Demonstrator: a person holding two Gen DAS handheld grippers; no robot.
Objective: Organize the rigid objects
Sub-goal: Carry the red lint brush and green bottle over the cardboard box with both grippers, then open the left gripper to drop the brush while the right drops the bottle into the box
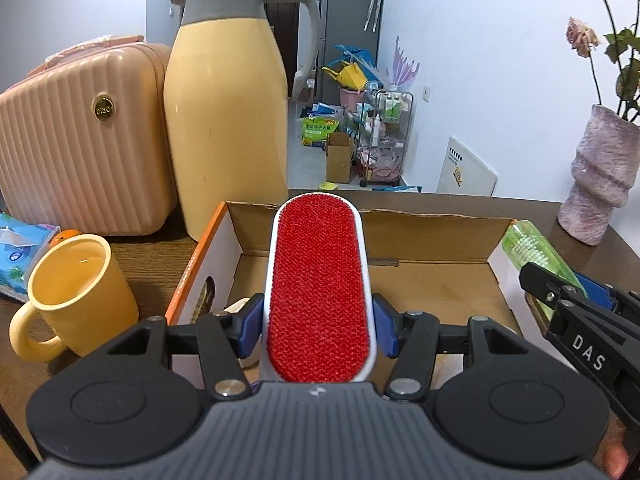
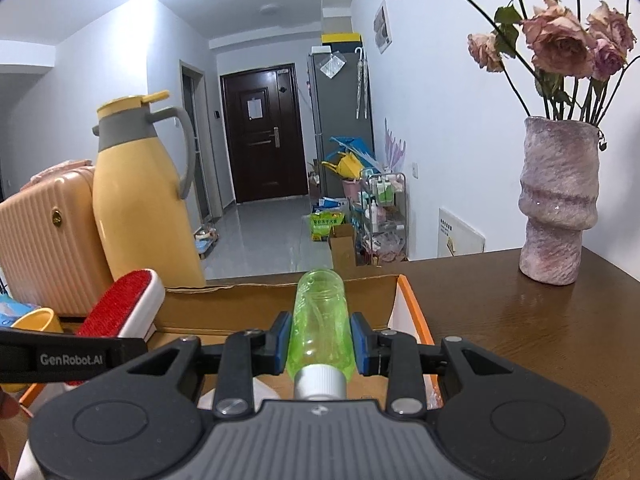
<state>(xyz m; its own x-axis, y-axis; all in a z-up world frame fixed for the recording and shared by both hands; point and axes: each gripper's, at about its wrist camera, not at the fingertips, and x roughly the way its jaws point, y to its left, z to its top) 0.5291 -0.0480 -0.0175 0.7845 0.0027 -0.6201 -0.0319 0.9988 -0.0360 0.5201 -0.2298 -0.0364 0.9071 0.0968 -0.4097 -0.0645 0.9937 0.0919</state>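
At the far left of the left wrist view, a blue-and-white tissue pack (image 1: 18, 254) is cut off by the frame edge, and an orange thing (image 1: 66, 234) peeks out behind the yellow mug (image 1: 76, 296), too hidden to name for sure. Behind them stands a ribbed pink case (image 1: 80, 144) and, just beside it, a tall yellow thermos jug (image 1: 228, 120) with a grey collar and handle. In front of the jug lies an open cardboard box (image 1: 432, 236) with an orange outer edge, resting on the brown wooden table (image 1: 600, 240). The left gripper (image 1: 319, 330) is closed on a lint brush (image 1: 318, 280), its blue pads pressing the white rim on both sides; the red brush face points forward above the box, and its handle end is hidden under the gripper body. A pale object low in the box, left of the brush, is mostly covered and hard to make out. Further right, the right gripper (image 2: 320, 344) clamps a green translucent bottle (image 2: 320, 320) just above its white cap (image 2: 320, 382), the bottle's far end reaching over the box; in the left wrist view only part of the bottle shows behind that gripper's black fingers. At the far right a mauve textured vase (image 2: 560, 204) of faded roses (image 2: 560, 44) stands on the table, well apart from the box, some blooms cut off by the frame.
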